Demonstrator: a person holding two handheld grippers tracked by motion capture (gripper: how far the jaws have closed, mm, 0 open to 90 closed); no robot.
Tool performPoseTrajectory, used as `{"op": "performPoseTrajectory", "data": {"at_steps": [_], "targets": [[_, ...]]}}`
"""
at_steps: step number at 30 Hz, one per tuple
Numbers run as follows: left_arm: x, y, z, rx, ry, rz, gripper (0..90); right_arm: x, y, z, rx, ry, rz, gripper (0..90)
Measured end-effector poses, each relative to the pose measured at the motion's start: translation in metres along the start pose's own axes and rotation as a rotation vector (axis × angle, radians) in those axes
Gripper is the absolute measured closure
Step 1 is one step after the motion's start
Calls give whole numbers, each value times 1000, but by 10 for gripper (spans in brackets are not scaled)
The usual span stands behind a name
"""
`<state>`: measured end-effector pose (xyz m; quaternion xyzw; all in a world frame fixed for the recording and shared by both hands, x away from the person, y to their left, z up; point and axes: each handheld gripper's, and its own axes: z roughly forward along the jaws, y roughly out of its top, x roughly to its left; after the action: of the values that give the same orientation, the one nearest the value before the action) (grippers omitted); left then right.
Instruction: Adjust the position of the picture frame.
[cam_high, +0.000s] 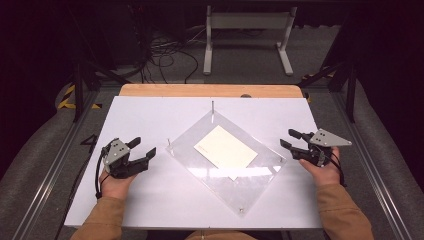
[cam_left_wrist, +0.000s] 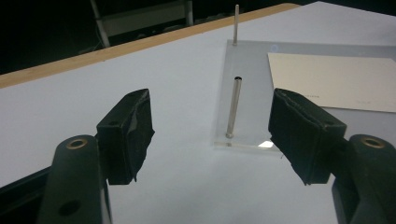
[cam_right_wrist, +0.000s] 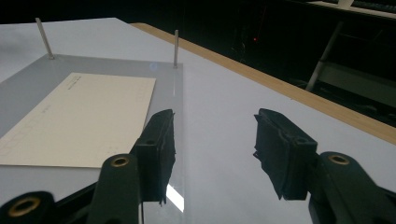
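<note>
My left tongs (cam_high: 142, 148) and right tongs (cam_high: 289, 138): spread, empty, flanking acrylic plate (cam_high: 260, 185) bearing cream card (cam_high: 226, 147), on table (cam_high: 150, 115).

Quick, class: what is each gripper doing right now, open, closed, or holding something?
Left gripper: open, holding nothing, beside the clear plate.
Right gripper: open, holding nothing, at the plate's other side.

Clear glossy acrylic plate (cam_high: 250, 187); matt paper card (cam_high: 226, 147); metal pins (cam_left_wrist: 232, 107); matt white table (cam_high: 150, 190).
</note>
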<state>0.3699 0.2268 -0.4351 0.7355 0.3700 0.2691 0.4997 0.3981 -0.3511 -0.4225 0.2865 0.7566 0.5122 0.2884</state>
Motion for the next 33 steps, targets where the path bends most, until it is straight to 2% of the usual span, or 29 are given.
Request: {"op": "performPoseTrajectory", "data": {"at_steps": [5,9,12,16,18,19,20,24,29,31,33], "targets": [[3,0,-1,-11,-6,-25,306,-2,0,-2,2,-5,-12,494],[3,1,-1,-10,-7,-19,304,-3,2,-4,-3,-2,-15,517],[3,1,0,-9,-12,-16,303,-2,3,-3,-1,19,-8,538],[2,1,0,-4,-14,-23,303,-2,4,0,31,41,-15,598],[2,1,1,-4,-17,-23,303,0,7,3,86,47,-20,663],[3,1,1,0,-19,-22,303,0,7,3,86,47,-20,663],[3,0,2,4,-17,-18,302,1,9,5,121,54,-23,687],[1,1,2,10,-27,-31,301,2,10,7,172,45,-34,762],[-1,0,4,22,-38,-29,297,-2,2,12,251,71,55,858],[-1,1,4,27,-40,-24,296,-2,0,15,310,81,67,888],[-1,0,4,29,-41,-21,296,-2,-1,16,331,78,70,888]]}}
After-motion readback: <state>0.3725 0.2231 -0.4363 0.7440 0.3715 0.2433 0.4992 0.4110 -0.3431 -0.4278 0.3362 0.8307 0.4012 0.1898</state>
